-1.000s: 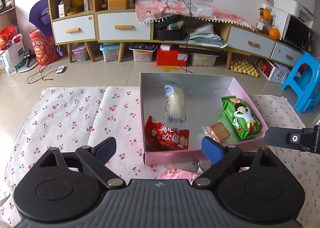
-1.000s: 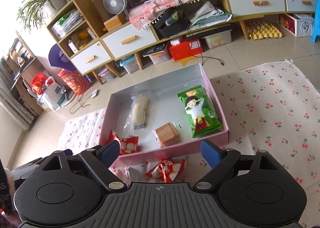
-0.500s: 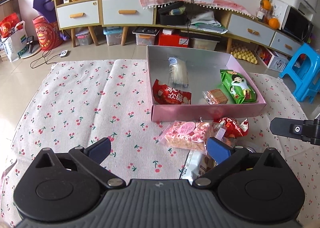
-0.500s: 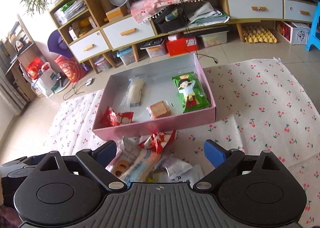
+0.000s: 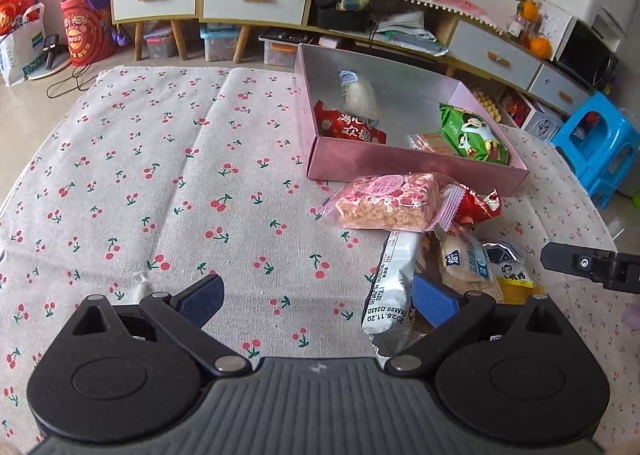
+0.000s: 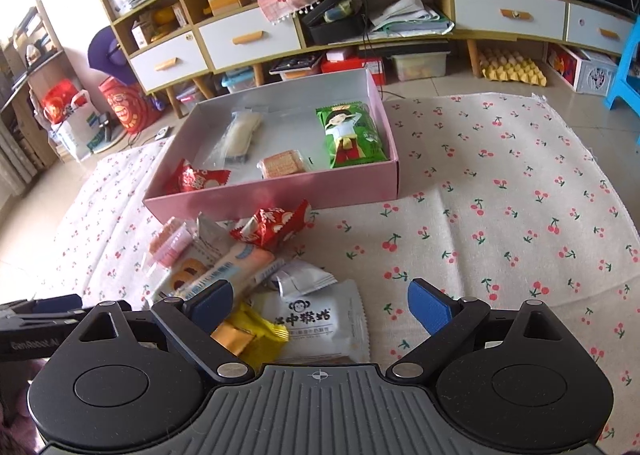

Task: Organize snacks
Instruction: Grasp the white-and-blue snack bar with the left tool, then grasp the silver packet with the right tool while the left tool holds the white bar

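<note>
Box: pink cardboard box (image 6: 280, 191) on cherry-print cloth (image 5: 180, 183), at 12 o'clock from the loose pile.
Already boxed: four snacks. Red packet (image 6: 196, 179) in the near-left corner, clear-wrapped pale bar (image 6: 240, 135) beyond it, small biscuit pack (image 6: 282, 164) at centre front, green cartoon pack (image 6: 352, 135) along the right wall.
Still outside: pile just in front of the box wall. Pink rice-crisp bar (image 5: 390, 201), red candy packet (image 6: 272, 227), white-blue cookie pack (image 5: 390, 291), peach-coloured pack (image 6: 244, 263), white monkey-logo pack (image 6: 316, 319), yellow packet (image 6: 248, 335), small silver-white sachet (image 6: 304, 279).
Left gripper (image 5: 316, 295): wide, jaws closing slightly, nothing between the pads; pile at its 2 o'clock.
Right gripper (image 6: 320, 305): wide, nothing gripped; monkey-logo pack lies below the gap.
Progress: judged under halfway, about seven pieces left.
Likely step: reaching into the pile for the next pick.
</note>
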A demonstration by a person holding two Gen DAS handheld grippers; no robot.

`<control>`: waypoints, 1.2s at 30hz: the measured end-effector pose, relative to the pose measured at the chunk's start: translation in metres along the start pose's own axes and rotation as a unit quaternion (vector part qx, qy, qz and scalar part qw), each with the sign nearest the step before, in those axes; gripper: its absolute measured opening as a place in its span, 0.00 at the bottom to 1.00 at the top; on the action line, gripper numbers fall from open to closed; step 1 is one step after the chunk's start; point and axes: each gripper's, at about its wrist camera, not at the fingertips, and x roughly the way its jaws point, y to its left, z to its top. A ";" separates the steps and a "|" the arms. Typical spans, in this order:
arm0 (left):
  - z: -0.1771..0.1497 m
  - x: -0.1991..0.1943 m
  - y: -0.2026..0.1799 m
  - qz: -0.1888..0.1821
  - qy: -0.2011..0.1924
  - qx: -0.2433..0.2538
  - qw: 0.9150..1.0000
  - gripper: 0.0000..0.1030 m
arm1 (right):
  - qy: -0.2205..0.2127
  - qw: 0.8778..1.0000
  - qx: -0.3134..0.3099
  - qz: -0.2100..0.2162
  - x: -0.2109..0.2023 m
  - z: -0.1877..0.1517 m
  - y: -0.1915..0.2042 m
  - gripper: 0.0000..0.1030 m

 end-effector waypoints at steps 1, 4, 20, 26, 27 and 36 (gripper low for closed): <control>-0.001 0.000 0.001 -0.006 -0.001 -0.003 1.000 0.96 | 0.000 1.000 -0.004 -0.002 0.001 -0.002 -0.002 0.93; 0.000 0.001 0.000 -0.026 -0.002 -0.008 1.000 0.93 | 0.011 1.000 -0.009 -0.010 0.005 -0.006 -0.009 0.93; 0.000 0.017 -0.009 -0.070 0.016 -0.017 0.997 0.49 | 0.018 0.999 0.023 0.029 0.026 0.003 -0.013 0.93; 0.001 0.020 -0.007 -0.106 0.022 -0.020 0.994 0.33 | 0.014 0.999 0.013 0.031 0.038 0.014 -0.003 0.90; 0.001 0.020 -0.007 -0.111 0.023 -0.019 0.993 0.31 | 0.017 0.999 0.013 0.032 0.040 0.016 -0.002 0.87; 0.005 0.021 -0.008 -0.121 0.027 -0.009 0.992 0.26 | 0.042 0.999 -0.004 0.030 0.055 0.015 0.010 0.52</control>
